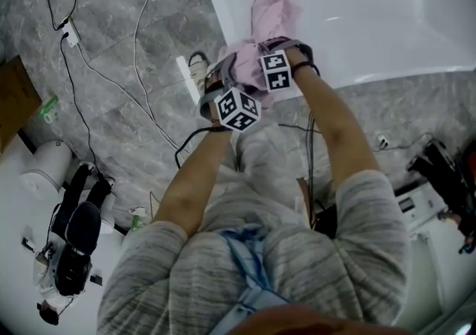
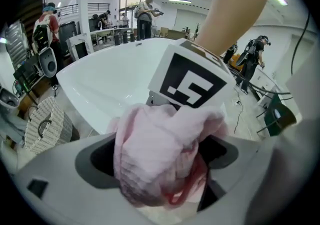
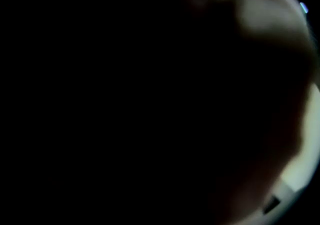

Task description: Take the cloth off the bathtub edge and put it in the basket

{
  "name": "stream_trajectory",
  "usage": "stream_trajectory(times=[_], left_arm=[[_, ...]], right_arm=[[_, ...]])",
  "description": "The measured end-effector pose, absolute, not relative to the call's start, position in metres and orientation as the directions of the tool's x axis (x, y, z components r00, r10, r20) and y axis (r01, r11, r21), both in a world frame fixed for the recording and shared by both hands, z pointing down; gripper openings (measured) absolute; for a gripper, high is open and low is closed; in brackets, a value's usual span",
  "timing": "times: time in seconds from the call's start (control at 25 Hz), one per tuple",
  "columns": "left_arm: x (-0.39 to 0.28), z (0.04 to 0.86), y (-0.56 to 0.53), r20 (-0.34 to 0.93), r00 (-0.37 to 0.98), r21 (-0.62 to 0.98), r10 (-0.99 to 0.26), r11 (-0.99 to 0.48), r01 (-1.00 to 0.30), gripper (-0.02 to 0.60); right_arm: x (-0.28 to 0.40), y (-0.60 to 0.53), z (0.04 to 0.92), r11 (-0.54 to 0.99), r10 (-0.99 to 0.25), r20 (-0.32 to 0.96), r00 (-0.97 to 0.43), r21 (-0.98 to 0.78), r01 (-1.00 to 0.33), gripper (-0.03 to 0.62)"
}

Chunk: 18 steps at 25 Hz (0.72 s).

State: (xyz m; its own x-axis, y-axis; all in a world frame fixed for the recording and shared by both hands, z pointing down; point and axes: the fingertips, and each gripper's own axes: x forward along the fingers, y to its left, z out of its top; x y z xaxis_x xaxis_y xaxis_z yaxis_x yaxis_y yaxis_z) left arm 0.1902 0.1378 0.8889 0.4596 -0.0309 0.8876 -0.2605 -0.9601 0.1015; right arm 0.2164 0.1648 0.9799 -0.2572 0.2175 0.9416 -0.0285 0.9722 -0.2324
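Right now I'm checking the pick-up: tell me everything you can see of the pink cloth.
The cloth is pale pink, thin, soft-looking and crumpled, with a red trim or loop showing. It drapes over the edge of the white bathtub, partly inside it. A bunch of it sits between the wide jaws of the left gripper. The right gripper is down on it too; its grip cannot be made out.

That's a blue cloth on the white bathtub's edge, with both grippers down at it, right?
No, the cloth is pink, not blue; the head view shows it. It lies on the white bathtub's edge, with the left gripper and right gripper at it.
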Motion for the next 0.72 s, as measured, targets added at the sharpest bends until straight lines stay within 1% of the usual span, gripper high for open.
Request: stream_trajectory(times=[0.08, 0.12, 0.24, 0.32, 0.44, 0.6, 0.72], left_arm=[[0.195, 0.885, 0.141, 0.878, 0.478, 0.105, -0.013, -0.97, -0.219, 0.445], [0.197, 0.883, 0.142, 0.874, 0.485, 0.111, -0.004, -0.972, -0.207, 0.422], [0.201, 0.877, 0.143, 0.86, 0.509, 0.144, 0.028, -0.971, -0.189, 0.318], [0.203, 0.872, 0.146, 0.847, 0.528, 0.181, 0.063, -0.968, -0.176, 0.275], [0.199, 0.868, 0.147, 0.823, 0.556, 0.259, 0.118, -0.948, -0.183, 0.236], [0.189, 0.864, 0.143, 0.788, 0.591, 0.353, 0.173, -0.913, -0.203, 0.233], [0.186, 0.851, 0.142, 0.774, 0.609, 0.36, 0.171, -0.911, -0.2, 0.229]], right_arm=[[0.218, 0.174, 0.977, 0.961, 0.227, 0.935, -0.274, -0.26, -0.092, 0.141], [0.219, 0.176, 0.976, 0.954, 0.221, 0.933, -0.285, -0.268, -0.135, 0.126], [0.225, 0.18, 0.967, 0.925, 0.19, 0.931, -0.312, -0.277, -0.261, 0.112], [0.229, 0.179, 0.958, 0.904, 0.166, 0.93, -0.327, -0.276, -0.327, 0.109], [0.229, 0.174, 0.943, 0.87, 0.121, 0.928, -0.351, -0.27, -0.412, 0.103], [0.223, 0.159, 0.931, 0.811, 0.04, 0.925, -0.377, -0.251, -0.529, 0.103], [0.222, 0.153, 0.914, 0.724, -0.032, 0.919, -0.394, -0.25, -0.643, 0.103]])
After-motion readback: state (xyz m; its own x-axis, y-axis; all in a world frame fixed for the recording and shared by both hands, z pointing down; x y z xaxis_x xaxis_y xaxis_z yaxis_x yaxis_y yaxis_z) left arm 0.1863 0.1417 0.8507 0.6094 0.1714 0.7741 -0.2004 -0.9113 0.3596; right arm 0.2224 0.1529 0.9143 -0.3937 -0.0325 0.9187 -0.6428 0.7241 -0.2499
